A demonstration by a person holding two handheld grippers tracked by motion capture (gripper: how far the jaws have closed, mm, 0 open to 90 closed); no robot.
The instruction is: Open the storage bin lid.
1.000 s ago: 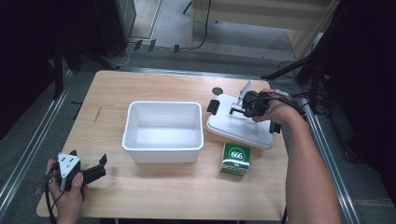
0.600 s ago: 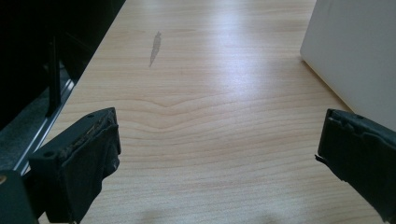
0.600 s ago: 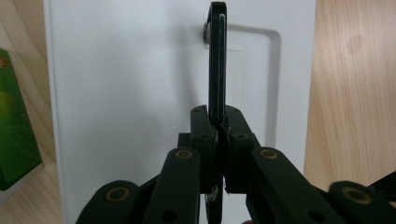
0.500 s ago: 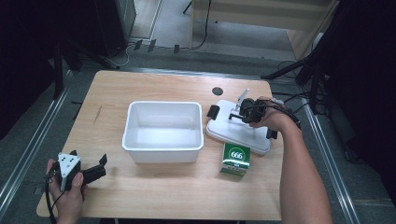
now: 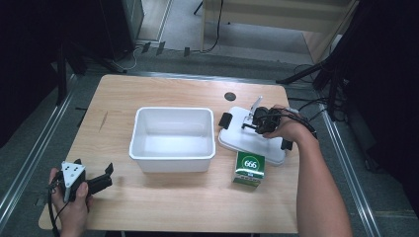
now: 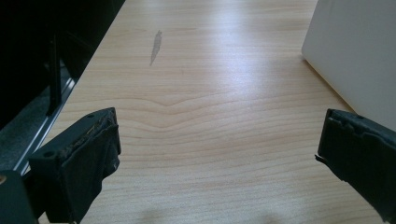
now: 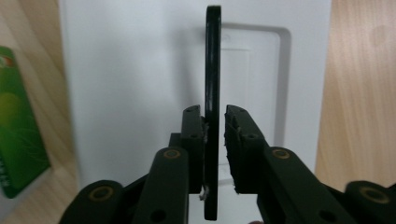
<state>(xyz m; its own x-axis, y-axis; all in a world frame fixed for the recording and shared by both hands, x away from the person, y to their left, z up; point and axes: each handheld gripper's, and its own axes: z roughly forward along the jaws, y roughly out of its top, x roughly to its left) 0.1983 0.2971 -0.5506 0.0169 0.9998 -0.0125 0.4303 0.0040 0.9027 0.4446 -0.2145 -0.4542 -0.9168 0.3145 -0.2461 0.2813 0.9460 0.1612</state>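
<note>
My right gripper (image 7: pixel 214 135) has just been easing open around the lid's (image 5: pixel 247 140) black handle (image 7: pixel 213 93) (a sliver of gap shows on one side); left gripper (image 6: pixel 219 158) gapes wide over bare table (image 6: pixel 196 93); bin (image 5: pixel 173 136) holds nothing.

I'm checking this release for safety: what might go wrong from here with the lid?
1. The right tool has just been opening its jaws, yet the lid's black handle stands between them and one pad looks to touch it. Pulling away sideways might drag the lid.
2. The green box stands close by the lid's near edge, so a dragged lid could knock it over.
</note>
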